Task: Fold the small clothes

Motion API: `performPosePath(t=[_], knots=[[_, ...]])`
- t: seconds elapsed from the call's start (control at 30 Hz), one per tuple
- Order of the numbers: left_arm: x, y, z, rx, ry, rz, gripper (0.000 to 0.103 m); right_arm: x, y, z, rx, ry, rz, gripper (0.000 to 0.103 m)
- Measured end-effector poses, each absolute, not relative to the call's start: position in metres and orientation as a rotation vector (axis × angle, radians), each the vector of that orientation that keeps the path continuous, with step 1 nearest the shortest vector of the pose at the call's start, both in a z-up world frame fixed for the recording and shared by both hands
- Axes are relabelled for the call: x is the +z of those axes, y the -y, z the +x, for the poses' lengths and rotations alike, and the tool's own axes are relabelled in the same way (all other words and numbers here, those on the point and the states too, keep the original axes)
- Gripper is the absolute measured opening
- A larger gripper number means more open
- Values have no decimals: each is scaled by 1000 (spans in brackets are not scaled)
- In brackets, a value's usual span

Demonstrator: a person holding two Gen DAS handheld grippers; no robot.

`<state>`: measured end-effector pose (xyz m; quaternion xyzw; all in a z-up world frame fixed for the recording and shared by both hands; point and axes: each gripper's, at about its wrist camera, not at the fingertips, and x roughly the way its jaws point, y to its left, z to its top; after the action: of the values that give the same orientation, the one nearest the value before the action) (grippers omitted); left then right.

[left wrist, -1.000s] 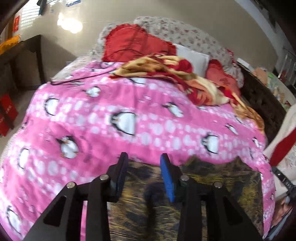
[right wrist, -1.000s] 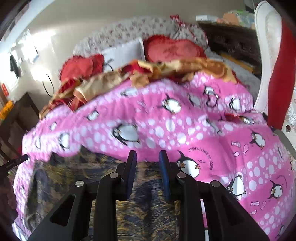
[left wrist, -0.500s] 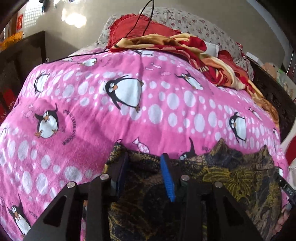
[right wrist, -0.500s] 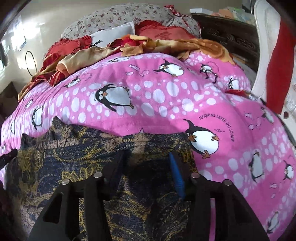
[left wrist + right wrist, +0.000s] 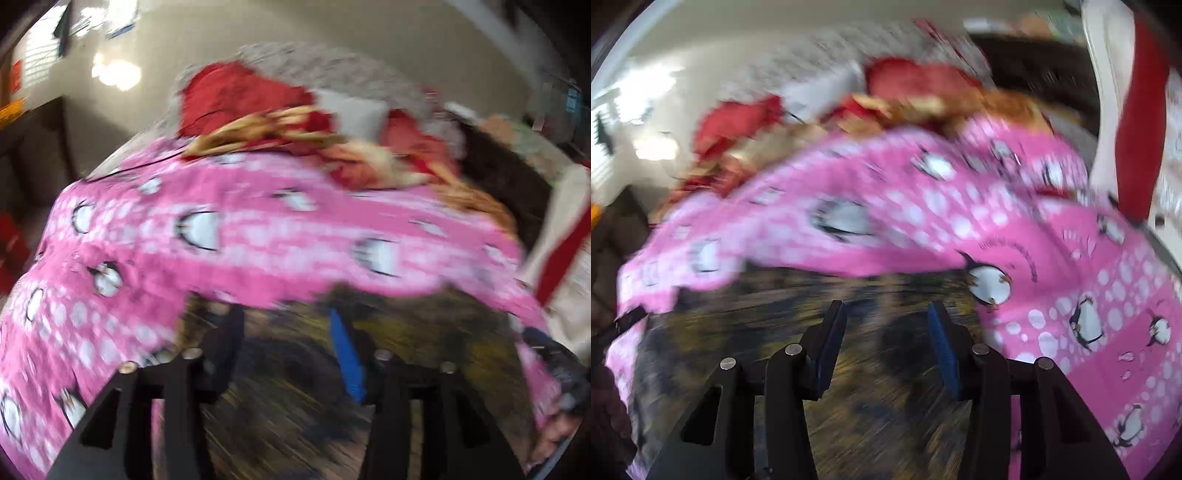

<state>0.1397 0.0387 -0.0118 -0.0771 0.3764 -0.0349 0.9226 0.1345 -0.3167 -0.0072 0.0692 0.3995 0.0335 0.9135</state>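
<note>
A dark garment with a yellow leaf print (image 5: 424, 332) lies flat on the pink penguin blanket (image 5: 258, 240) near the bed's front edge. It also shows in the right wrist view (image 5: 757, 314). My left gripper (image 5: 286, 321) is open, its fingers over the garment's left part with nothing between them. My right gripper (image 5: 886, 314) is open over the garment's right part, near its right edge. Both views are blurred by motion.
A crumpled red and yellow cloth (image 5: 332, 147), red cushions (image 5: 236, 96) and a white pillow (image 5: 354, 114) lie at the head of the bed. A dark headboard or cabinet (image 5: 1034, 74) stands at the right. A white and red object (image 5: 1126, 129) leans beside the bed.
Both grippers have pulled back and risen from the garment. The views have tilted up from the blanket toward the pillows. The garment lies where it was.
</note>
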Motion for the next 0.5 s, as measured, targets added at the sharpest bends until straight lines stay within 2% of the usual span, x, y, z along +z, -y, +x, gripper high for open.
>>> performPosePath(t=[0.13,0.27,0.33,0.5], knots=[[-31,9,107,-219,-835,-153,55,-13,269,103,211,-865,24,48],[-85,26,111,-196,-971,-133,55,-54,259,101,165,-972,-45,48],[-87,27,109,-219,-922,-130,61,-64,267,95,185,-911,-10,49],[-75,20,105,-211,-951,-154,62,-65,270,92,202,-894,10,51]])
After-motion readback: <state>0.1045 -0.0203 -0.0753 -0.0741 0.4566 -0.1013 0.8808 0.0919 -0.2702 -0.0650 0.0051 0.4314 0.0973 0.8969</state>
